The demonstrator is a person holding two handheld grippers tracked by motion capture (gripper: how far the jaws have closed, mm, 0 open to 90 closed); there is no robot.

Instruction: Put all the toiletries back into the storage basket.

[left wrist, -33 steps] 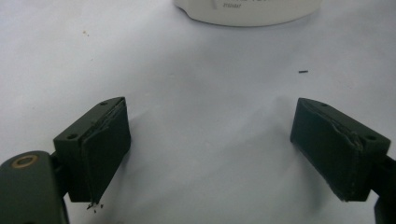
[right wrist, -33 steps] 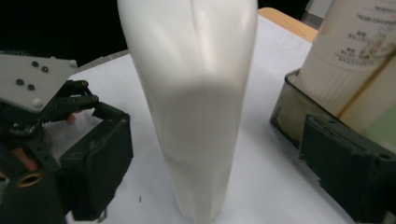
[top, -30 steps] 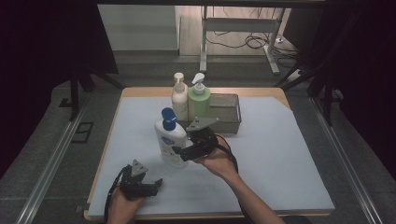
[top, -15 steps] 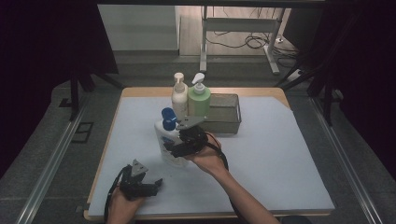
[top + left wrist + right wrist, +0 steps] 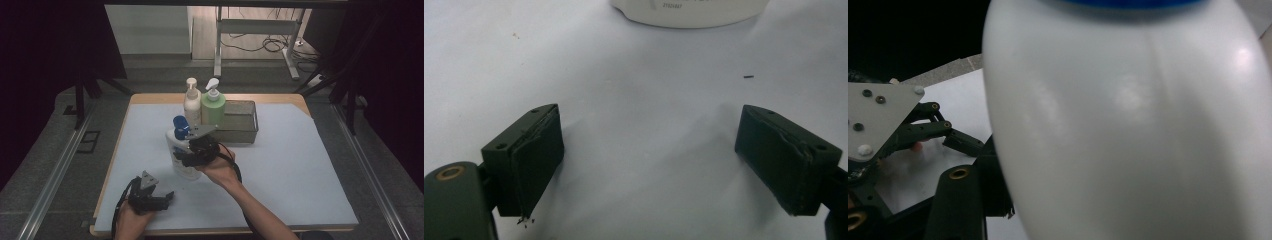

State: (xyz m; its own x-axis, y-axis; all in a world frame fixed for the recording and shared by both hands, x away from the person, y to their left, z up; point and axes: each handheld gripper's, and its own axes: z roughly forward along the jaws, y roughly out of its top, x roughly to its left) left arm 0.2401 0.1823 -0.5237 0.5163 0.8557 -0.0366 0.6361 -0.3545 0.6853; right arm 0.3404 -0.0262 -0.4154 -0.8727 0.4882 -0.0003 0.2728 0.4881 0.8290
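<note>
Two claws and a white bottle on the table

The left claw (image 5: pixel 649 165) is wide open with nothing between its jaws, the white bottle (image 5: pixel 182 150) beyond it. The right claw (image 5: pixel 192 152) is at this bottle; its own view shows the body very close, grip unclear.

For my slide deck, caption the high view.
Right gripper at the white blue-capped bottle; left gripper rests open nearby.

Light: dim room, pale desk (image 5: pixel 310 165) lit from overhead, dark surrounds | Glare: soft highlights on white bottle (image 5: pixel 1148 130) | Focus: bottle blurred close-up; left tongs (image 5: pixel 649 165) sharp, faint shadows beneath | High view: slightly grainy
</note>
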